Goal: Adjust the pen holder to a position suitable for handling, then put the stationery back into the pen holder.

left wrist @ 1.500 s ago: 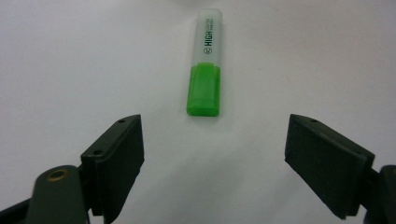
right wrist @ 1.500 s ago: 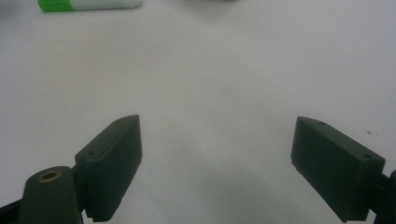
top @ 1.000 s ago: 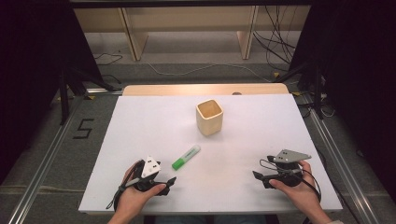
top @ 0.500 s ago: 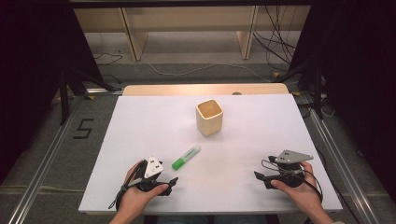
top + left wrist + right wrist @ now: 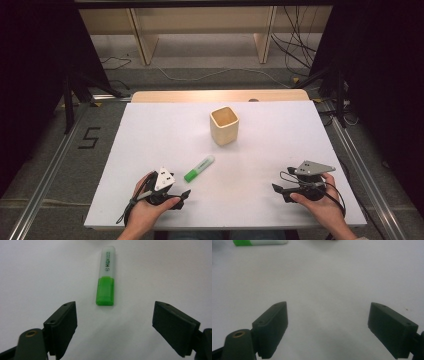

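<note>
A green-and-white highlighter (image 5: pixel 199 168) lies flat on the white table (image 5: pixel 150 130), its green cap toward me. In the left gripper view the highlighter (image 5: pixel 107 277) lies just beyond the wide-apart jaws, cap end nearest. My left gripper (image 5: pixel 182 196) rests open at the front left, a short way below the highlighter. At the front right sits my right gripper (image 5: pixel 277 190), open, nothing between its jaws. The right gripper view has the highlighter (image 5: pixel 259 242) at its top left edge. A cream square cup (image 5: pixel 224 125) stands upright behind the highlighter.
A wooden strip (image 5: pixel 220 95) borders the table's far edge. Metal rails (image 5: pixel 45 175) run along both sides on the floor. Cables (image 5: pixel 295 55) and shelf legs lie beyond the table.
My left gripper has crept slightly right and forward toward the highlighter. The right gripper has barely moved.
</note>
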`<state>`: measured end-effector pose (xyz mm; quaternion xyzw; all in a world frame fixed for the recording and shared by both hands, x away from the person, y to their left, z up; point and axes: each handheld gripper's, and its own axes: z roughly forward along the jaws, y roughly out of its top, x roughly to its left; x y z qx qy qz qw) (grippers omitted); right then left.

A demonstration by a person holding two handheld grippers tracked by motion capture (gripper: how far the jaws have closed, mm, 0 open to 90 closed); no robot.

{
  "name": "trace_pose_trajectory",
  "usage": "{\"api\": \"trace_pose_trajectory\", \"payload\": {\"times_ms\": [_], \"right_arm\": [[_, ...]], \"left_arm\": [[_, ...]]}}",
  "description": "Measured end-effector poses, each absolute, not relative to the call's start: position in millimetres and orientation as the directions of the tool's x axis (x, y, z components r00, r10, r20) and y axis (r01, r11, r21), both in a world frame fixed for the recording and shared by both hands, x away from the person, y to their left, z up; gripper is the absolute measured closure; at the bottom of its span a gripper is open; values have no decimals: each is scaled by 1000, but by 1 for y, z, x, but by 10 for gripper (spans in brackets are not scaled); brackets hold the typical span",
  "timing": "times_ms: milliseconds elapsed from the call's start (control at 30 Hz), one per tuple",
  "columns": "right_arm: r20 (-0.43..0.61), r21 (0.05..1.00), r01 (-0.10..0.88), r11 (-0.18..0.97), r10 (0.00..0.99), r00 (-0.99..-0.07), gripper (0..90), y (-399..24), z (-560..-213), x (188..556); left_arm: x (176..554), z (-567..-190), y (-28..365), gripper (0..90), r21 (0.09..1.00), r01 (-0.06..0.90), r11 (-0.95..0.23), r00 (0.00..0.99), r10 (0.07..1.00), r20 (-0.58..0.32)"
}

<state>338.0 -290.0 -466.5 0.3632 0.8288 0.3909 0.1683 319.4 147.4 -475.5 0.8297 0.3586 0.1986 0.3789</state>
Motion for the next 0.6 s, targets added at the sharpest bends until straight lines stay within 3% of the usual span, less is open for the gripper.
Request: {"api": "trace_pose_trajectory", "payload": {"times_ms": [600], "right_arm": [[7, 772, 475, 422, 742, -670, 169, -290, -466, 340]], "left_arm": [[322, -477, 150, 224, 784, 456, -421, 651, 759, 29]]}}
